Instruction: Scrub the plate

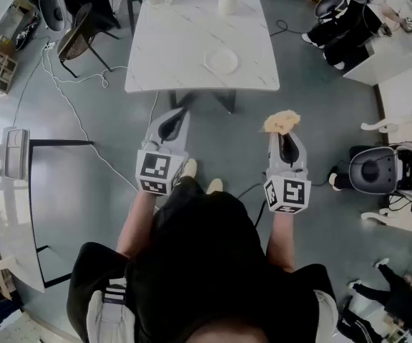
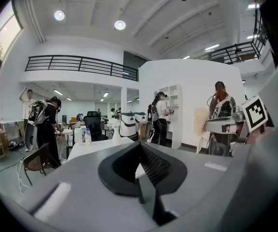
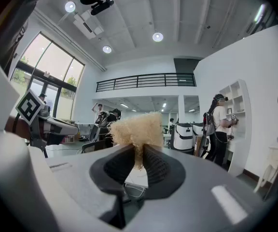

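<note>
Jaws of right gripper [image 3: 138, 159] clamped on tan sponge [image 3: 135, 128], which sticks out past the tips. Left gripper [image 2: 140, 153] jaws together, nothing btwn them. Plate [image 1: 222, 61] well ahead of both, on white tabletop [image 1: 170, 41], vase [image 1: 227, 2] beyond it.

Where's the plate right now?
In the head view, the plate lies on the white table, right of its middle and toward the near edge. The white vase stands beyond it at the far edge.
</note>
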Motion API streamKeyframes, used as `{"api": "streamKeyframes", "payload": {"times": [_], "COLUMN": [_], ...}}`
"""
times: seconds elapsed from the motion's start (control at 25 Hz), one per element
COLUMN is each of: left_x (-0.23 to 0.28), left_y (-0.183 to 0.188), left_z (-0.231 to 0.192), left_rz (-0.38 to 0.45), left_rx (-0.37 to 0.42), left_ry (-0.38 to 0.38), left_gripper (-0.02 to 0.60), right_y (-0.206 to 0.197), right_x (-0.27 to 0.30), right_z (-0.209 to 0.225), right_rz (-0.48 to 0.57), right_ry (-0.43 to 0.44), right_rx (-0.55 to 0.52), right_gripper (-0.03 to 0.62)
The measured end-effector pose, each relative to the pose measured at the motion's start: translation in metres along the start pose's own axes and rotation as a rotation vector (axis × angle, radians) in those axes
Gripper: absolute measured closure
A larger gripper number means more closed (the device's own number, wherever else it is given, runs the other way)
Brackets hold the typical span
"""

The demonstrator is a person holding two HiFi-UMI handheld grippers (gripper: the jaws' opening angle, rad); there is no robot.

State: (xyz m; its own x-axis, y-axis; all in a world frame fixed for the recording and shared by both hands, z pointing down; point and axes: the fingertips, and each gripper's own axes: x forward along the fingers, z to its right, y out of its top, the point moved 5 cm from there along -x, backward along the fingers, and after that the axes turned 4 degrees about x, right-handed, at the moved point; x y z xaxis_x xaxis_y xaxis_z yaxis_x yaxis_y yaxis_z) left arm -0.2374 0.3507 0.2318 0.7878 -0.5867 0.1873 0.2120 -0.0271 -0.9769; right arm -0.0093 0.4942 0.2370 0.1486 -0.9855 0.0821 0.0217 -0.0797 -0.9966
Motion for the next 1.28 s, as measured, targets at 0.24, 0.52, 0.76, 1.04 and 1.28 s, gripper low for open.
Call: {"api": "streamKeyframes", "payload": {"times": [0.24, 0.52, 0.76, 1.04, 1.28], "left_x": [0.002, 0.004, 0.013, 0.027, 0.07], "left_y": [0.003, 0.008, 0.007, 0.005, 0.004], "left_z": [0.004, 0.014, 0.036, 0.041, 0.022], "left_rz": [0.003, 0.01, 0.002, -0.028, -0.047], "left_rx": [-0.003, -0.002, -0.02, -0.017, -0.012], "left_ry": [0.004, 0.009, -0.004, -0.006, -0.003], "left_gripper": [0.575, 0.575, 0.575, 0.575, 0.574], "right_y": [0.002, 0.006, 0.003, 0.0, -0.004], "right_x": [0.0, -0.009, -0.014, -0.001, 0.045], "right_z": [0.005, 0.018, 0.034, 0.04, 0.055], "right_rz": [0.003, 0.019, -0.002, -0.004, 0.002], "right_ry": [-0.004, 0.01, 0.012, 0.04, 0.049], "right_rx": [0.0, 0.053, 0.044, 0.053, 0.058], "right_gripper": [0.54, 0.54, 0.539, 0.539, 0.539]}}
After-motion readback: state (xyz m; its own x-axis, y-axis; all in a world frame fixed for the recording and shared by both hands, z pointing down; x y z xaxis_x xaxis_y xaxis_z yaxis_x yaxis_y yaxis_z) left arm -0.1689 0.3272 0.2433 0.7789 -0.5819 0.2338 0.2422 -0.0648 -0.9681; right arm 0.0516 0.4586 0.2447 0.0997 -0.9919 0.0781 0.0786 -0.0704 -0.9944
